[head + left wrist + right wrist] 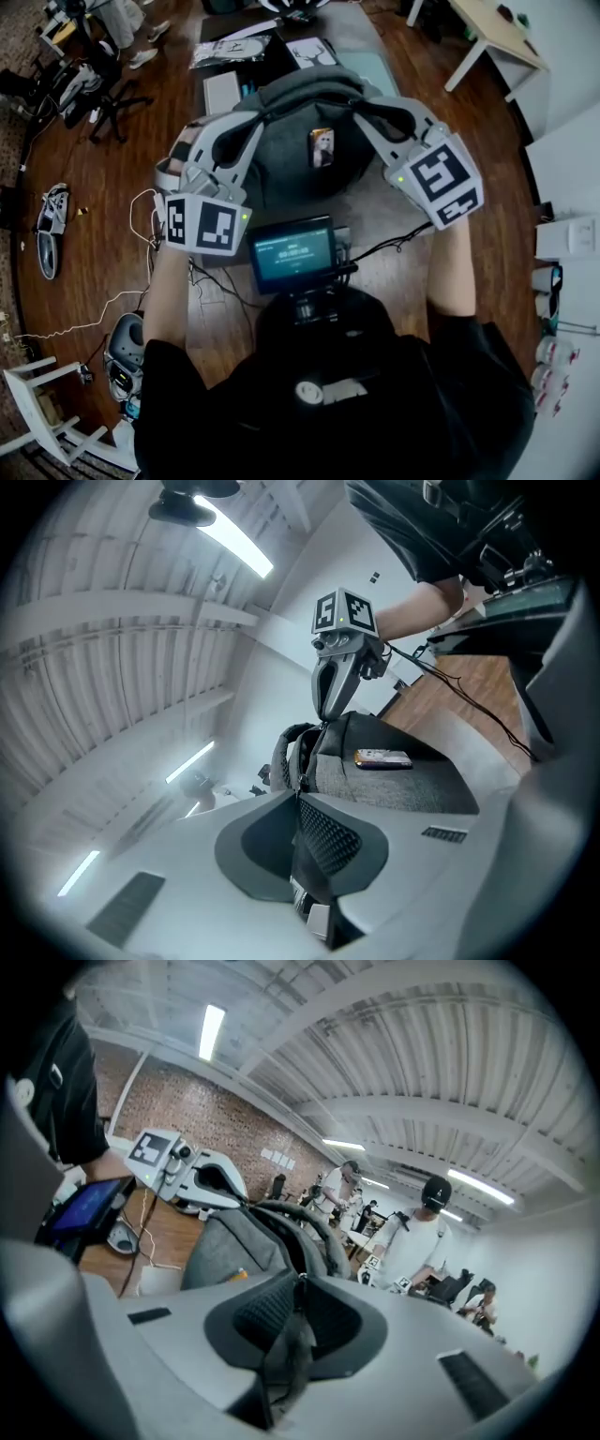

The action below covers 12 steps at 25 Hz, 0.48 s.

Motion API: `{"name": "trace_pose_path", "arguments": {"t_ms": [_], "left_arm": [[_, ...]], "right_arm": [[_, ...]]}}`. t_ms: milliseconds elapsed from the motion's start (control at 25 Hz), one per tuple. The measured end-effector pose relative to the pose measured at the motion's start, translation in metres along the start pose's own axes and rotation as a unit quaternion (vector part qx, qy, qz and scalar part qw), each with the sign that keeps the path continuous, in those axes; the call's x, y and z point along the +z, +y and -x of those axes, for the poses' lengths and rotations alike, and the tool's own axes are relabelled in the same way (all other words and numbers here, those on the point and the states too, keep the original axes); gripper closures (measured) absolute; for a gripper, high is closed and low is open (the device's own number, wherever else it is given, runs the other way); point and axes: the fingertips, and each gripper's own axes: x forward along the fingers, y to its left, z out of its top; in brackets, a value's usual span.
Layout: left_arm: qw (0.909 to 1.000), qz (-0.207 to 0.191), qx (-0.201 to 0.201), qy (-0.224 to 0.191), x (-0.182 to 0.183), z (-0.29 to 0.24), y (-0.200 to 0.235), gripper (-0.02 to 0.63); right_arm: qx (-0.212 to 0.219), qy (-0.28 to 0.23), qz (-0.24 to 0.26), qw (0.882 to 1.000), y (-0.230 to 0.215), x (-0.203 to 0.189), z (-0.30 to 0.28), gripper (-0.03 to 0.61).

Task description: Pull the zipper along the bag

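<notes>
A grey backpack (291, 141) stands upright on a grey surface, with a small picture tag (322, 147) on its front. My left gripper (255, 127) reaches its upper left side and my right gripper (361, 111) its upper right. In the left gripper view the left gripper (298, 794) is shut on a dark fold of the bag's fabric, with the bag (394, 780) just beyond. In the right gripper view the right gripper (300, 1279) is pinched on a dark strap at the bag's (234, 1241) top. Which piece is the zipper pull I cannot tell.
A lit tablet screen (292, 253) hangs in front of the person's chest. Behind the bag lie a plastic packet (230, 52) and papers. A white table (497, 37) stands at the top right, an office chair (98, 89) at the top left. Cables (141, 216) trail across the wooden floor. People (417, 1232) stand in the background.
</notes>
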Motion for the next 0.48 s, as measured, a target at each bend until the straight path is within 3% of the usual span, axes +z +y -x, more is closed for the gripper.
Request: {"name": "trace_pose_path", "arguments": {"t_ms": [160, 240, 320, 480], "left_arm": [[0.9993, 0.026, 0.026, 0.004, -0.01, 0.001, 0.001, 0.6], [0.999, 0.022, 0.039, -0.002, -0.009, 0.002, 0.0, 0.595], [0.9986, -0.008, 0.052, 0.0, -0.009, 0.003, 0.0, 0.594], [0.9976, -0.039, 0.058, 0.002, -0.012, 0.005, -0.001, 0.59]], "right_arm": [[-0.072, -0.039, 0.123, 0.989, -0.001, 0.024, 0.008, 0.506], [-0.05, -0.081, 0.162, 0.982, 0.027, 0.054, 0.005, 0.497], [-0.011, -0.099, 0.207, 0.973, 0.062, 0.074, -0.015, 0.495], [0.022, -0.069, 0.292, 0.954, 0.094, 0.075, -0.064, 0.482]]}}
